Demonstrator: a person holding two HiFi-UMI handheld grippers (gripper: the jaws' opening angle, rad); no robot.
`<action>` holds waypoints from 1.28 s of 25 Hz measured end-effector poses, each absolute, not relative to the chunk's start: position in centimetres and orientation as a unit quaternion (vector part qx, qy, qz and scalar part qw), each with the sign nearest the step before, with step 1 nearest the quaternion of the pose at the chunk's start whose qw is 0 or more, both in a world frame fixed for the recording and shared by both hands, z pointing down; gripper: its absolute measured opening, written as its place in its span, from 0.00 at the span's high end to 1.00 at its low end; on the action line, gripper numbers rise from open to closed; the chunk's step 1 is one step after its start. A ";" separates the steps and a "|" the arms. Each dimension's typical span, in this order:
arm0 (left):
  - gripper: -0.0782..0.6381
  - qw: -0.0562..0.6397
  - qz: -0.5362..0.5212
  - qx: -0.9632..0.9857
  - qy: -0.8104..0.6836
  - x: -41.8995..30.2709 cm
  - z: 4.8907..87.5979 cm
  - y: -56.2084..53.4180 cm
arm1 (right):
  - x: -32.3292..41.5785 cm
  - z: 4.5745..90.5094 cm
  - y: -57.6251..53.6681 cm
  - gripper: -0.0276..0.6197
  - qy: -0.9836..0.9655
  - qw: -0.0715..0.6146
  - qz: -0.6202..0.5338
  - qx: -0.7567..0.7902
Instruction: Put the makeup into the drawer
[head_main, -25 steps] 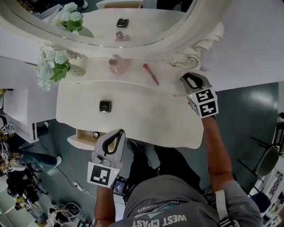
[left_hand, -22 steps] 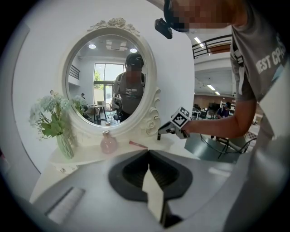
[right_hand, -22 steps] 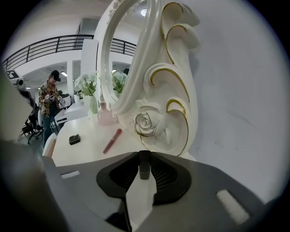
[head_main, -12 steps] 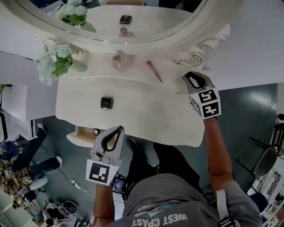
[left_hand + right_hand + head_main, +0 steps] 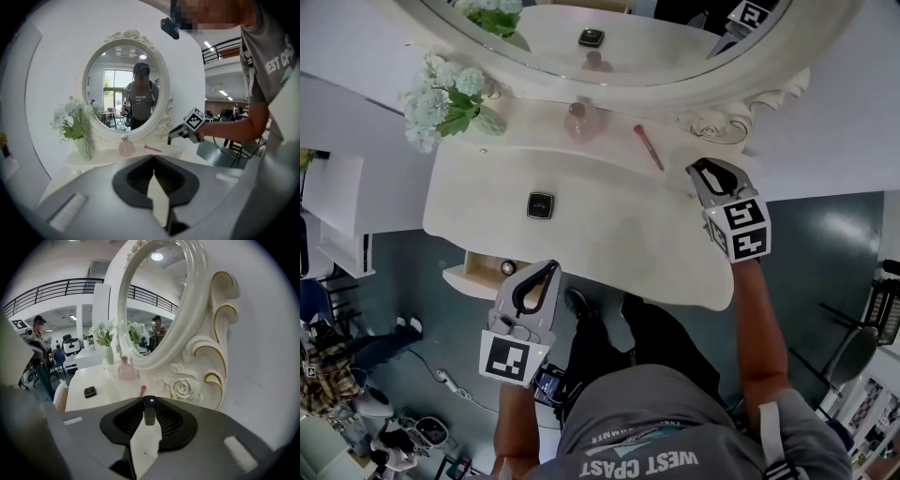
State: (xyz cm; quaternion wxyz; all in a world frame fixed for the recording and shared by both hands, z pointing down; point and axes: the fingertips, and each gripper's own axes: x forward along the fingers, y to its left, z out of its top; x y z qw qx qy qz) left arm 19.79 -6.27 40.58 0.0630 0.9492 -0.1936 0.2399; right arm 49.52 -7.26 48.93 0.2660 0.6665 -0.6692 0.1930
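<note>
The worktop [image 5: 609,225] has its open drawer [image 5: 469,278] hanging under the near edge. My left hand-held gripper [image 5: 549,270] sits just beside the drawer, closed on nothing. My right hand-held gripper [image 5: 696,171], well apart from the drawer, pinches a small dark makeup tube [image 5: 149,414]. I'd hold that squeeze steady and release only once it's inside the drawer. Since a second ago, both have edged drawerward.

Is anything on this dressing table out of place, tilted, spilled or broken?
Nothing looks spilled or broken. The vase and the pink bottle stand upright. Only two things stand out: the drawer is open at front left, and a red stick lies loose and slanted near the mirror.
</note>
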 end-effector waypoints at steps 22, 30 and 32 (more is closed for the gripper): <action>0.89 0.080 0.212 0.920 -0.318 2.4 40.2 -8.9 | 28.1 46.0 -11.8 0.82 -0.762 0.278 0.160 0.563; 0.89 0.092 0.211 0.906 -0.356 -4.1 41.1 -9.1 | 18.1 46.7 -12.4 0.82 -0.801 0.290 0.152 0.501; 0.89 0.097 0.210 0.902 -0.363 -5.6 41.4 -9.1 | 15.9 47.1 -12.5 0.82 -0.808 0.293 0.153 0.488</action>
